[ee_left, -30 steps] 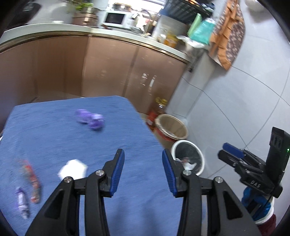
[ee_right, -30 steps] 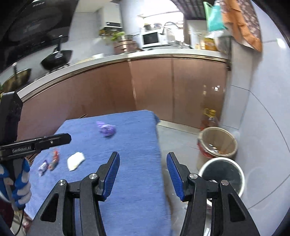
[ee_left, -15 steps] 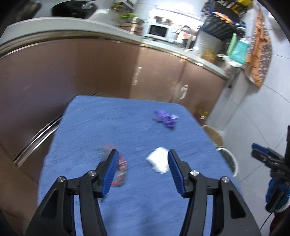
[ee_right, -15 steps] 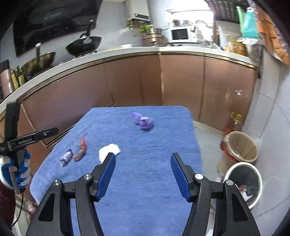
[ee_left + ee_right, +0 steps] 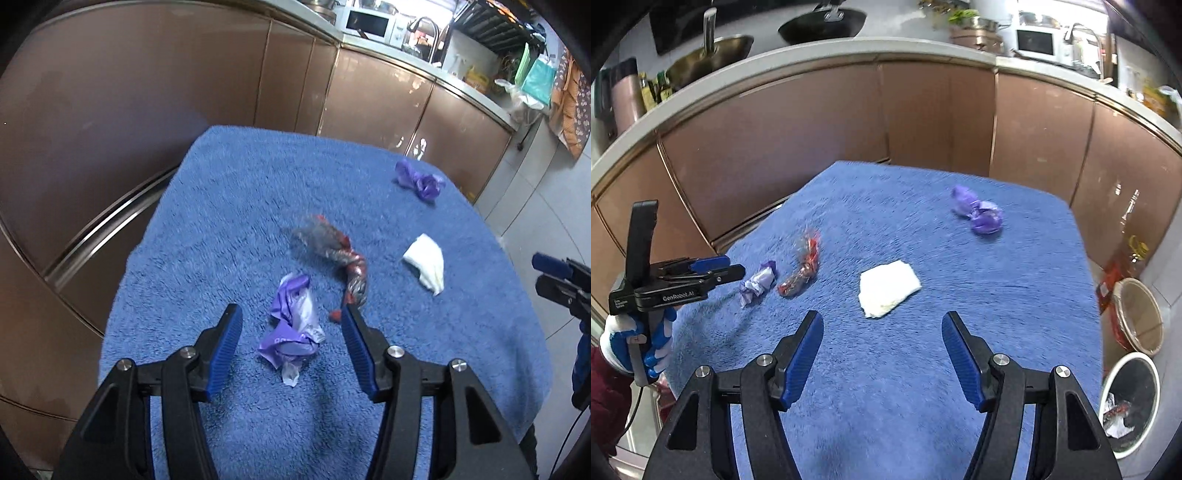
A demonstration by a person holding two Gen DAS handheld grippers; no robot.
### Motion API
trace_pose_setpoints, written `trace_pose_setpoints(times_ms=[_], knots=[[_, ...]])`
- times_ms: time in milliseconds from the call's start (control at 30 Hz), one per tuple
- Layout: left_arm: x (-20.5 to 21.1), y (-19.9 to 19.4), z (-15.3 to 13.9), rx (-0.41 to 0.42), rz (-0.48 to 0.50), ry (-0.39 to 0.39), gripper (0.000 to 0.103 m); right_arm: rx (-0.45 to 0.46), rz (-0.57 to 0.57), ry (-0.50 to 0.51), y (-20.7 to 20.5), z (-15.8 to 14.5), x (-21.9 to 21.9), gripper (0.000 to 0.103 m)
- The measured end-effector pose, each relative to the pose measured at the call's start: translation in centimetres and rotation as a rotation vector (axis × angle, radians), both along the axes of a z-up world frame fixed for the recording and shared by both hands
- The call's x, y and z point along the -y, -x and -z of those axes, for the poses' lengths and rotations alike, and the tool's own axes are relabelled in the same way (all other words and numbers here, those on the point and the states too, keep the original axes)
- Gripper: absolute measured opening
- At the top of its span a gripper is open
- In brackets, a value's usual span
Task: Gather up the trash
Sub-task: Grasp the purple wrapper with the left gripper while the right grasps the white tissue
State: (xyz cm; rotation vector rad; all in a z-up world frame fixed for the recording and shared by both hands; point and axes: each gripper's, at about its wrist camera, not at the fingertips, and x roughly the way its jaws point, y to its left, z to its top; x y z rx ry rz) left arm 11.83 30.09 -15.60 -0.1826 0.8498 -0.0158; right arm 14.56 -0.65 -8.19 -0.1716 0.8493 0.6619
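Several pieces of trash lie on a blue towel-covered table [image 5: 229,206]. A crumpled purple-and-white wrapper [image 5: 293,328] lies between the open jaws of my left gripper [image 5: 291,321]. A red and silver wrapper [image 5: 340,258] lies just beyond it, a white tissue [image 5: 424,264] to the right, and a purple wrapper [image 5: 419,181] at the far right. My right gripper [image 5: 882,328] is open and empty above the towel, just short of the white tissue [image 5: 888,288]. The left gripper [image 5: 713,273] also shows there, next to the small purple wrapper [image 5: 757,282].
A white bin with a black liner [image 5: 1132,398] holding some trash stands on the floor to the table's right, with a tan basket [image 5: 1137,317] and an oil bottle [image 5: 1123,254] behind it. Brown cabinets [image 5: 849,122] run behind the table.
My left gripper has swung left and come down over the purple-and-white wrapper. My right gripper has turned from the bins toward the table and moved closer to the white tissue.
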Motion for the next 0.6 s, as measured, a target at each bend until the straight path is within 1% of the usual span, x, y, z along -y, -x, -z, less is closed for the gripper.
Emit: trace_pose_setpoints(times_ms=[133,200,267,400,600], knots=[[0.1,-0.6,0.9,-0.013,0.020,0.007,0.051,-0.024,-0.012,0.012,-1.3,1.2,-1.2,0.064],[0.3,-1.1,1.5,-0.021,0.026,0.008,0.039,-0.037,-0.019,0.017,-2.0,1.7,-1.6,0.064],[0.3,-1.6,2.0,-0.030,0.030,0.018,0.031,-0.051,-0.028,0.023,-2.7,2.5,-2.2,0.064],[0.2,-2.0,2.6,-0.020,0.028,0.030,0.030,-0.085,-0.042,0.030,-4.1,3.9,-3.3,0.064],[0.0,-1.9,3.5,-0.015,0.033,0.056,0.030,-0.101,-0.053,0.050,-5.5,5.6,-4.6,0.064]])
